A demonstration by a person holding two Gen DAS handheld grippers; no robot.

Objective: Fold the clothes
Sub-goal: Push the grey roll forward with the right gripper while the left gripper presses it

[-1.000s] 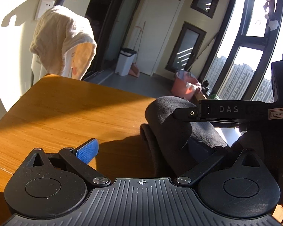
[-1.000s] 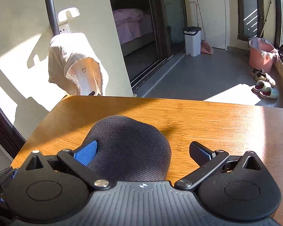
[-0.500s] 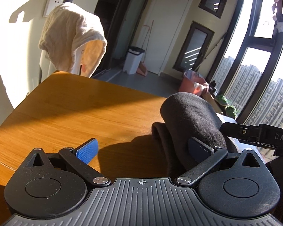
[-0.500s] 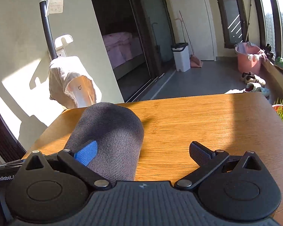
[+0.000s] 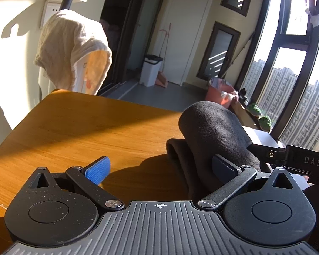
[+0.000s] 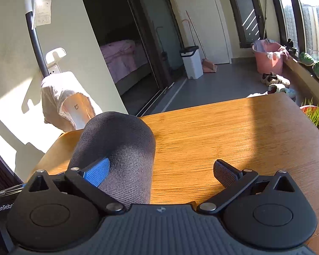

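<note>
the dark garment [image 6: 117, 148] has risen into a taller hump off the tabletop [image 6: 234, 136], draped over both wide-open grippers, left [image 5: 159, 167] and right [image 6: 159, 170], so folding seems mid-lift.

- Hard, low sunlight enters through the tall dark-framed windows [image 5: 291, 68], whose panes blow out to white glare near the top in the left wrist view.
- The orange-brown wooden table [image 6: 234, 131] takes a bright warm band on its far side, while the side nearer the camera lies in shade.
- Behind the table, the cream wall [image 5: 14, 34] is overexposed, with crisp hook-shaped shadows on it.
- On the table, the rolled dark grey knitted garment [image 5: 212, 131] casts a sharp black shadow to its left.
- Both views stay sharp with no motion blur.
- Fisheye distortion bends the window frames and the doorway beyond the table, and the corners darken.
</note>
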